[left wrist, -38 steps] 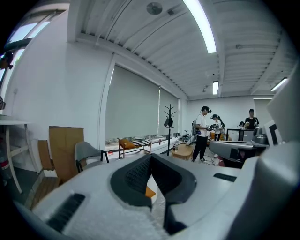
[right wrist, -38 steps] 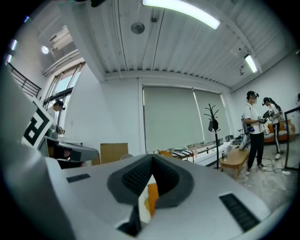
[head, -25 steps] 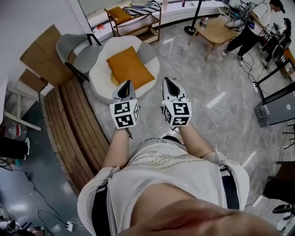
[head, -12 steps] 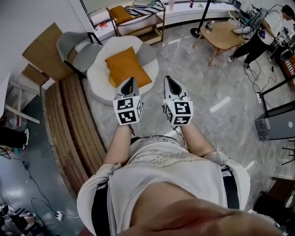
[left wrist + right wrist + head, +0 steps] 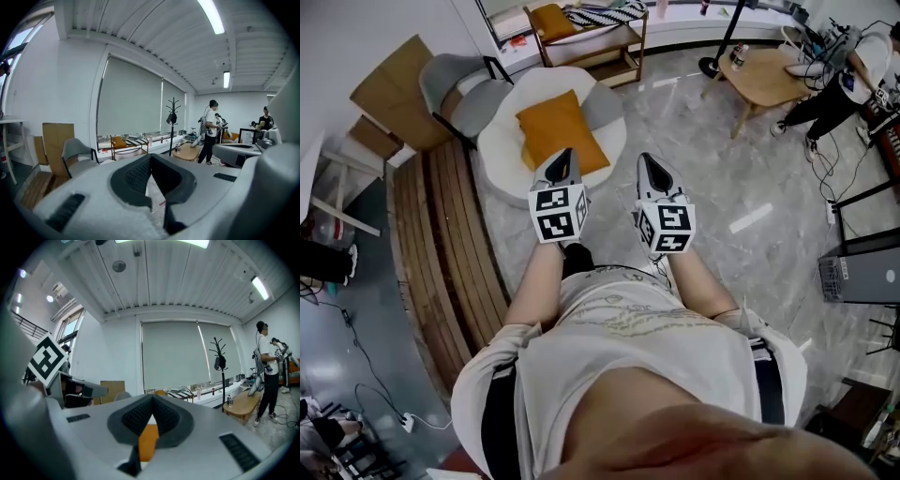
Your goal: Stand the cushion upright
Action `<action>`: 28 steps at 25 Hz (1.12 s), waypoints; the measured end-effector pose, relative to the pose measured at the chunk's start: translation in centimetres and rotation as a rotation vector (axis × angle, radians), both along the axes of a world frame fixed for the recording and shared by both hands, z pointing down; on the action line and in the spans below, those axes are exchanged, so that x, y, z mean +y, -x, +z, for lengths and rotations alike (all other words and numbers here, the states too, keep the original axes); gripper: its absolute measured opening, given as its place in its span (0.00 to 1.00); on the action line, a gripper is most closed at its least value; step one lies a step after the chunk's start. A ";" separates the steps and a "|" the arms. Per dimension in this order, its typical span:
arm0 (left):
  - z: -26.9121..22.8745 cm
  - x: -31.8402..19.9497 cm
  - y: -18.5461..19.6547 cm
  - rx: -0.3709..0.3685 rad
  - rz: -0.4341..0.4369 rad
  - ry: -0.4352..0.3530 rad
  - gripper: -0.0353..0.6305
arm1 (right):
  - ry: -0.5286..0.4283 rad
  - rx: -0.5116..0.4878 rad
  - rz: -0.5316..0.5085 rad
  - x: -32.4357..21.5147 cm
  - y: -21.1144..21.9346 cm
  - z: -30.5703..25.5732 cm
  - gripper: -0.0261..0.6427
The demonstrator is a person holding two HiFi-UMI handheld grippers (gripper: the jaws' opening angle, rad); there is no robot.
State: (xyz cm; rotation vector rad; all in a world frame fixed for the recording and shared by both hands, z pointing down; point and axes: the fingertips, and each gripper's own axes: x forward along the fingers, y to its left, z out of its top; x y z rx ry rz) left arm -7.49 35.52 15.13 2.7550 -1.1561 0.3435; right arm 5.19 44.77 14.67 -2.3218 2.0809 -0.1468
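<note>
so, left gripper (image 5: 565,157) and right gripper (image 5: 646,161) closed, empty; cushion (image 5: 555,131) lying on chair (image 5: 499,150), near front edge.

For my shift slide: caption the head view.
Shut and empty, the left gripper and right gripper point toward the orange cushion lying on the white seat.

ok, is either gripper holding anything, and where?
Nothing. Left gripper and right gripper are shut and empty; the cushion lies on the seat, ungripped.

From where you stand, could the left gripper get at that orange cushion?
Probably yes. The cushion lies flat and uncovered on the white seat, just ahead of the left gripper, with nothing between them. Its jaws are shut, though, so they would need to open first.
</note>
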 end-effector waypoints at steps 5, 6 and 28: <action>-0.4 -2.5 -1.5 -0.003 0.021 -0.029 0.08 | -0.008 0.004 -0.003 -2.9 -1.0 -0.1 0.08; -0.6 -3.2 -1.7 -0.001 0.023 -0.036 0.08 | -0.010 0.007 -0.004 -3.6 -1.1 -0.1 0.08; 0.1 -23.8 0.5 0.028 -0.028 0.012 0.08 | 0.018 -0.008 -0.087 -25.6 0.6 -0.8 0.08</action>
